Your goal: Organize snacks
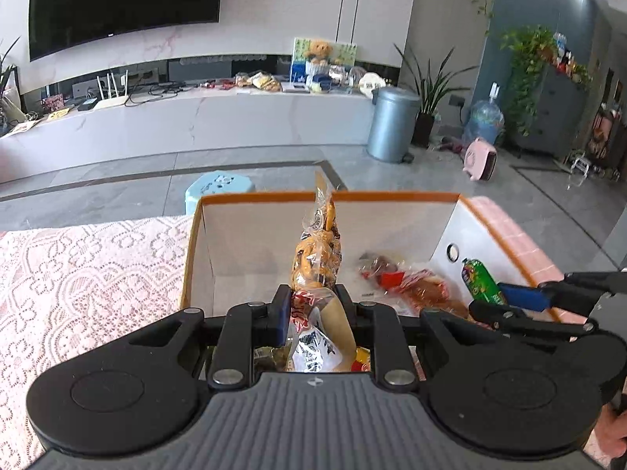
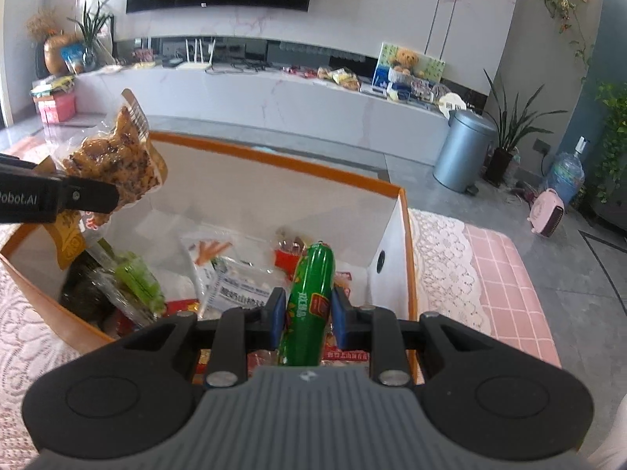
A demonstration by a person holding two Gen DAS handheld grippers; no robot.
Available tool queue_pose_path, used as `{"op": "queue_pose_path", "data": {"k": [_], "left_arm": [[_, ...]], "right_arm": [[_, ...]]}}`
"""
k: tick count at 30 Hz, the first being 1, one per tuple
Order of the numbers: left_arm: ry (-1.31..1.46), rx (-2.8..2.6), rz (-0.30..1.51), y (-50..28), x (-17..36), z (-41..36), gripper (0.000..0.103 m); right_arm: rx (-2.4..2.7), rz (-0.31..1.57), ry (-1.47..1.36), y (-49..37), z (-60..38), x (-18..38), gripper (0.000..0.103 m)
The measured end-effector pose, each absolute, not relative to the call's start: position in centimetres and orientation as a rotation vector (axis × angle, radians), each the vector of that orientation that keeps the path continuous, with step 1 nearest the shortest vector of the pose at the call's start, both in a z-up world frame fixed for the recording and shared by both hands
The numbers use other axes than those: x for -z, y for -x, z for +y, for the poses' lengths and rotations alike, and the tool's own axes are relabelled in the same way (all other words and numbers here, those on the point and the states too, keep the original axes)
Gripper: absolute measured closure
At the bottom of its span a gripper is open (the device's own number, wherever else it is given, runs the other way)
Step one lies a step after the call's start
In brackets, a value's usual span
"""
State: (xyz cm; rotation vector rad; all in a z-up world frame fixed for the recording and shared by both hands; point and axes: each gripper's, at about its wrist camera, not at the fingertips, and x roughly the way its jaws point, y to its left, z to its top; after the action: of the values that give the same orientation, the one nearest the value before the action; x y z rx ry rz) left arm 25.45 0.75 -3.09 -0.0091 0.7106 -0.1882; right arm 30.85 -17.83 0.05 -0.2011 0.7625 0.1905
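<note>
An orange-rimmed white box (image 1: 392,196) (image 2: 274,160) sits on a lace-covered table and holds several snack packs. My left gripper (image 1: 313,309) is shut on a clear packet of brown snacks (image 1: 317,254), held upright over the box; the packet shows in the right wrist view (image 2: 117,160) at the left. My right gripper (image 2: 307,313) is shut on a green sausage stick (image 2: 311,293), held over the box's right side; the stick also shows in the left wrist view (image 1: 480,278). A red-wrapped snack (image 1: 411,286) lies on the box floor.
Inside the box lie a green packet (image 2: 137,282), a white labelled packet (image 2: 235,290) and red wrappers (image 2: 290,258). A pink lace cloth (image 1: 78,274) covers the table. Beyond are a blue stool (image 1: 219,188), a grey bin (image 1: 392,123) and a pink heater (image 1: 480,158).
</note>
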Motion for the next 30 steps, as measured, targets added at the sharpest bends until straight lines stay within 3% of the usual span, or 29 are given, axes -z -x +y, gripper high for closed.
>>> {"op": "queue_pose_path", "data": {"k": [14, 17, 20, 23, 25, 30], "left_arm": [[-0.059, 0.163, 0.815, -25.9, 5.5, 0.6, 0.078], [-0.038, 0.156, 0.825, -26.0, 5.4, 1.2, 0.074], [-0.037, 0.145, 0.818, -25.8, 4.9, 1.5, 0.062], [-0.023, 0.154, 0.8, -25.3, 4.1, 1.6, 0.041], [-0.023, 0.148, 0.774, -24.9, 3.3, 1.6, 0.027], [-0.035, 0.129, 0.706, -23.4, 0.9, 1.5, 0.018]], "right_arm": [[-0.162, 0.869, 0.212, -32.7, -17.3, 2.1, 0.08], [-0.156, 0.863, 0.224, -32.6, -17.2, 1.7, 0.079], [-0.162, 0.842, 0.23, -32.4, -17.0, 0.9, 0.069], [-0.168, 0.83, 0.226, -32.0, -16.9, 0.1, 0.064], [-0.169, 0.818, 0.222, -31.7, -16.8, -0.5, 0.055], [-0.169, 0.775, 0.21, -30.2, -16.8, -2.6, 0.038]]}}
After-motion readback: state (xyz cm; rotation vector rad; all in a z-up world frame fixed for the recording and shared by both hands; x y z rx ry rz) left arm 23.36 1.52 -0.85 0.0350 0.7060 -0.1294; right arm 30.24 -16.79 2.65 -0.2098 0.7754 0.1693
